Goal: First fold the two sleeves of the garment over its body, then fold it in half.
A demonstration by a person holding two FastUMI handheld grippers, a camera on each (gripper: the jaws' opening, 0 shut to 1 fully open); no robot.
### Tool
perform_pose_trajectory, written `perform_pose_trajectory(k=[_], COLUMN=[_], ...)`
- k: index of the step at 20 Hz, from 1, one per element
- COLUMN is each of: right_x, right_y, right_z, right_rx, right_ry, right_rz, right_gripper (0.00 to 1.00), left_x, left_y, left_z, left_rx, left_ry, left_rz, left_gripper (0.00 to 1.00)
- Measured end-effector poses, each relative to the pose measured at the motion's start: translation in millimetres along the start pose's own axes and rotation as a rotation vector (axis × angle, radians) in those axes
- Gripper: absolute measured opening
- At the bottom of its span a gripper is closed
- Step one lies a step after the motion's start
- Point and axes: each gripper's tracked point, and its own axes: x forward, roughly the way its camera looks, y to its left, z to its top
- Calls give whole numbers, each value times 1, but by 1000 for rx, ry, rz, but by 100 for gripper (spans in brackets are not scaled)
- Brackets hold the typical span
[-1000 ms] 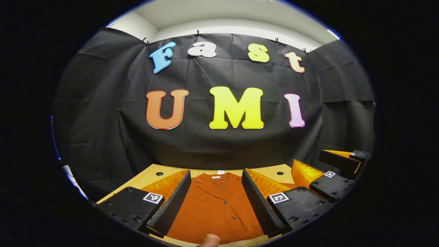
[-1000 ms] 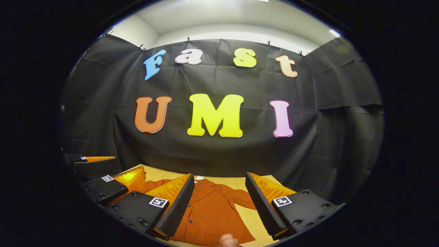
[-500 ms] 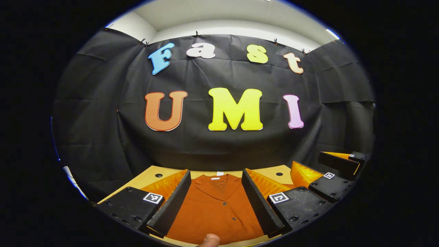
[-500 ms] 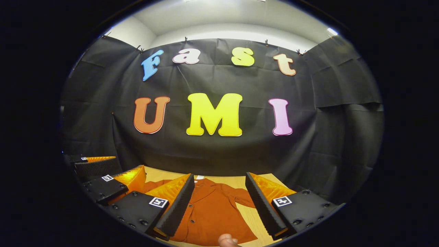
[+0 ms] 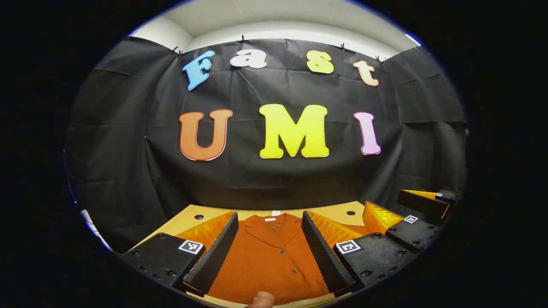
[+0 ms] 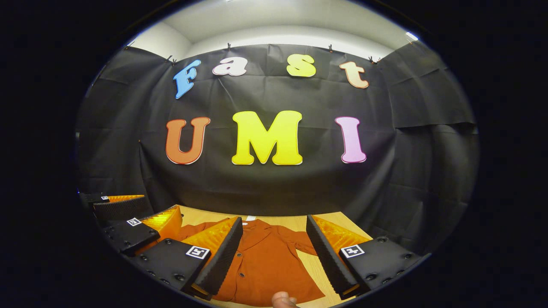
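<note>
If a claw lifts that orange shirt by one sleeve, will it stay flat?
Probably not. The shirt lies limp and slightly creased on the table, so it would likely droop. Its thin-looking sleeve suggests it is light, and may slide when pushed.

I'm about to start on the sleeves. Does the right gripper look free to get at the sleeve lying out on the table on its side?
Probably yes. The right gripper is open above the orange shirt, and the sleeve lies flat on the wooden table between its fingers, with nothing over it.
</note>
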Motion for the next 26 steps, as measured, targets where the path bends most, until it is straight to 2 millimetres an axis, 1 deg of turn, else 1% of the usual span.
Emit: perform_pose_trajectory(k=[2,3,4,6,7,10,12,14,16,17,18,19,20,21,22,23,24,25,26], right_x=[4,8,12,22,31,54,72,92,115,128,139,146,153,159,164,165,168,171,173], right_y=[-3,-7,-12,-25,-37,-70,-94,-130,-176,-197,-216,-232,-250,-267,-282,-297,-312,-325,-338], right_z=[-9,-17,-23,-31,-33,-39,-49,-66,-88,-100,-112,-126,-141,-161,-180,-197,-214,-231,-245], right_rx=[16,28,42,61,59,79,116,153,165,173,179,182,177,191,218,268,335,417,498], right_ry=[30,59,82,123,139,178,228,308,390,432,476,529,589,656,732,800,873,937,988], right_rz=[12,19,25,39,36,33,52,23,-46,-74,-90,-98,-112,-126,-139,-150,-169,-197,-241], right_gripper=[95,95,95,95,95,95,95,95,95,93,96,96,93,92,96,96,94,96,94], left_x=[3,7,12,22,25,35,37,36,36,36,36,34,33,31,29,29,25,22,16], left_y=[-4,-9,-15,-36,-43,-57,-74,-84,-88,-88,-85,-82,-81,-82,-81,-83,-86,-84,-81], left_z=[-3,-6,-12,-28,-36,-61,-88,-104,-110,-113,-119,-125,-131,-135,-138,-141,-146,-149,-152], left_rx=[8,7,4,-7,-6,-26,-55,-74,-61,-46,-35,-40,-58,-70,-69,-74,-86,-101,-115], left_ry=[9,21,39,93,129,222,319,370,365,363,377,395,410,422,431,443,465,479,492], left_rz=[12,12,5,-16,-18,-9,-29,-29,-23,-16,0,17,29,37,47,35,29,32,44], left_gripper=[96,96,96,96,96,96,96,97,96,96,97,97,96,96,96,97,96,96,96])
